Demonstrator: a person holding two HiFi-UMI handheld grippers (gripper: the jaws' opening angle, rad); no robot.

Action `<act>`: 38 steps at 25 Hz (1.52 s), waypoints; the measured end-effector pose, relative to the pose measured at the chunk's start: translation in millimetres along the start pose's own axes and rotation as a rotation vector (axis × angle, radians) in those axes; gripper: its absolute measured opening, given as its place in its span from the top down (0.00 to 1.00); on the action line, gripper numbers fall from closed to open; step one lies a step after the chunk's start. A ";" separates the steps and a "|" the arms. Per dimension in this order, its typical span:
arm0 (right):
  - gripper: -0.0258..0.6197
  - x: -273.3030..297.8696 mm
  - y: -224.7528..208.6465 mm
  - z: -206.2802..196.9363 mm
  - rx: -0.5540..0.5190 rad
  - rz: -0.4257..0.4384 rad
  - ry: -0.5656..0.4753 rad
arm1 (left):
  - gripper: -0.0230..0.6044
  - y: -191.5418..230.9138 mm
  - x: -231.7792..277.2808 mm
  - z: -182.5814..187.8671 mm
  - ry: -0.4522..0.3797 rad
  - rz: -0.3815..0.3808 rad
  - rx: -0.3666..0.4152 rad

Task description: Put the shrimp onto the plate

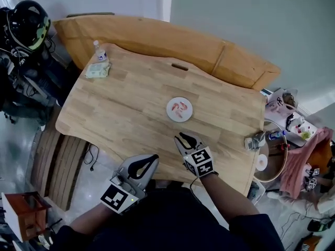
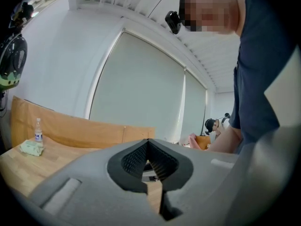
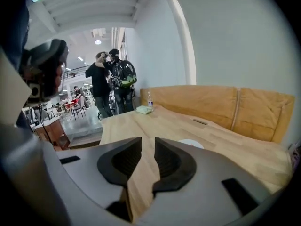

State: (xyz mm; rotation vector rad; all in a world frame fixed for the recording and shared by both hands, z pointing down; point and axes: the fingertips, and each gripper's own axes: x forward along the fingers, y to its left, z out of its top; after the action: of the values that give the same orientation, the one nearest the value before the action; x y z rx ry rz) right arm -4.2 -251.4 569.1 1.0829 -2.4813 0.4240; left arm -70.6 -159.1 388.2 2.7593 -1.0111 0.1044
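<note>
**Closing out the placement: shrimp already lie on the plate**

The pink shrimp (image 1: 179, 110) are seen lying on the small white plate (image 1: 169, 104), which stands near the middle of the wooden table (image 1: 131, 103). No other shrimp can be made out anywhere on the table, so the placing step is judged to be done and the task at or near its end.

The right gripper (image 1: 187, 138) is held low over the near edge of the table, short of the plate and apart from it. Its fingers (image 3: 124, 161) are parted, and only bare tabletop is seen through the gap, so nothing is gripped. The left gripper (image 1: 144, 165) is held back beyond the table's near edge. Its fingers (image 2: 134, 159) are closed tip to tip and carry nothing.

No further grasp appears to be called for. If anything is left, it is judged to be only that both grippers are kept clear of the plate, so that the shrimp are not knocked off it. A small bottle (image 1: 98, 50) and a green cloth (image 1: 98, 69) at the far left corner play no part.
</note>
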 end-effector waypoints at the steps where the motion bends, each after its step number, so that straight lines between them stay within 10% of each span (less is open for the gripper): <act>1: 0.82 -10.8 8.6 8.3 0.004 -0.001 -0.025 | 0.97 -2.2 -1.6 0.1 -0.001 -0.011 0.002; 16: 0.94 -135.0 91.7 86.0 0.011 -0.041 -0.315 | 0.97 -49.2 -5.0 9.7 -0.065 -0.194 0.045; 38: 0.95 -165.2 122.4 95.0 -0.014 -0.020 -0.370 | 0.97 -67.5 -14.1 -6.8 -0.013 -0.201 0.037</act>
State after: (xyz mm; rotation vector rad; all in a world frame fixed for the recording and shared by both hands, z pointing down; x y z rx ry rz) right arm -15.6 -108.0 394.2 1.2765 -2.7814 0.2144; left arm -37.8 -98.4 381.9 2.8797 -0.7363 0.0758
